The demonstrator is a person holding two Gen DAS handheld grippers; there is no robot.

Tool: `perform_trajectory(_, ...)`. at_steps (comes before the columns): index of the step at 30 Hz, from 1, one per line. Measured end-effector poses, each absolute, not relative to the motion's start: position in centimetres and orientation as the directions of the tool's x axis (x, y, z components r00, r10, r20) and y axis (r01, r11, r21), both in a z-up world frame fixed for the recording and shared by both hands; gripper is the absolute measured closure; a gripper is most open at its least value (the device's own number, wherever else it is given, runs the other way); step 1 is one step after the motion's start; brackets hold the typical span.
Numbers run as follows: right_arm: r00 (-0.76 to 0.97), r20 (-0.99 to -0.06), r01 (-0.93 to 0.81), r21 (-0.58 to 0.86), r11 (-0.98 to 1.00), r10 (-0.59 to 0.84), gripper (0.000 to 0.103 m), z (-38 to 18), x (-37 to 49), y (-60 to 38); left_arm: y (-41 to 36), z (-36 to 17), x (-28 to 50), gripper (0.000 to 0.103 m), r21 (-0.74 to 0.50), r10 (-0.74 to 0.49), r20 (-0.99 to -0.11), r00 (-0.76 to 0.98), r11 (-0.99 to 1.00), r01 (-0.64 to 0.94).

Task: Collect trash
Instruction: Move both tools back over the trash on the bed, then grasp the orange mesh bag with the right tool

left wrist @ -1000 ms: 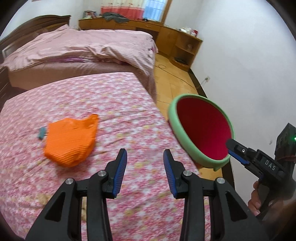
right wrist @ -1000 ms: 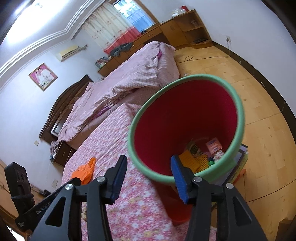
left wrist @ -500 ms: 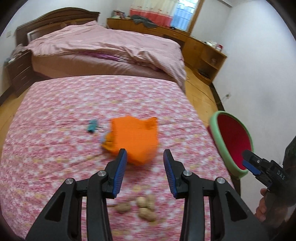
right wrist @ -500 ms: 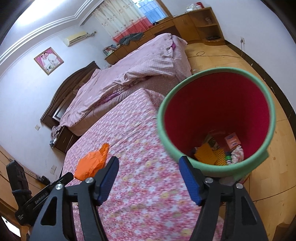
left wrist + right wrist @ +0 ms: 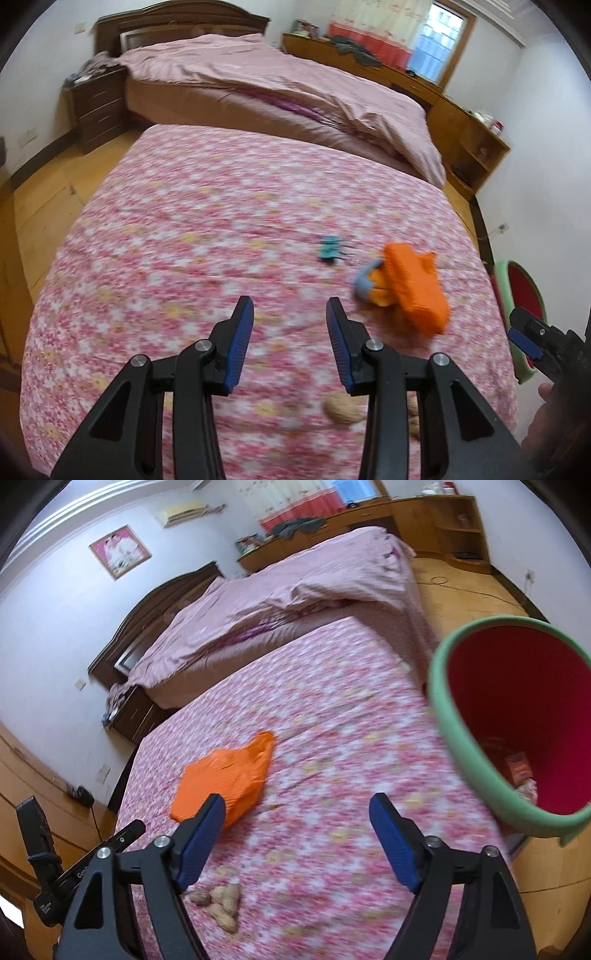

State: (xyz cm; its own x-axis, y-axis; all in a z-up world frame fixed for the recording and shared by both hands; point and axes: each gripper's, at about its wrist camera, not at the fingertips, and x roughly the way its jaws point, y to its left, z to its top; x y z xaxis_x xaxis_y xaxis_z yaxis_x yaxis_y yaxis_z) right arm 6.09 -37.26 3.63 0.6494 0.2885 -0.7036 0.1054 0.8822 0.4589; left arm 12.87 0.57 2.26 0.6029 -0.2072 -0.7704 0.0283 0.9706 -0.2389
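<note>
Both tools (image 5: 290, 317) (image 5: 295, 821) agape, empty

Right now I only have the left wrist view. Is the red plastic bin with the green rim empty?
Observer: No. The right wrist view looks into the red bin, and an orange packet and a pale crumpled scrap lie at its bottom.
Operator: Peanuts? Mine are half hidden.
Observer: A cluster of unshelled peanuts lies on the pink floral bedspread, nearer the camera than the orange plastic bag.
Operator: Right gripper state?
Observer: The right gripper is wide open, with nothing between its jaws.
</note>
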Motion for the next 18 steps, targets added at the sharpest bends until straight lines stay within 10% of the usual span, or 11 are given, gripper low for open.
perform_trajectory(18, 0.558, -0.779, -0.025, 0.328, 0.944, 0.285, 0.011, 1.3, 11.9, -27.3, 4.7, -0.1, 13.6, 0.062, -0.265, -0.187, -0.785, 0.591, 0.963, -0.048)
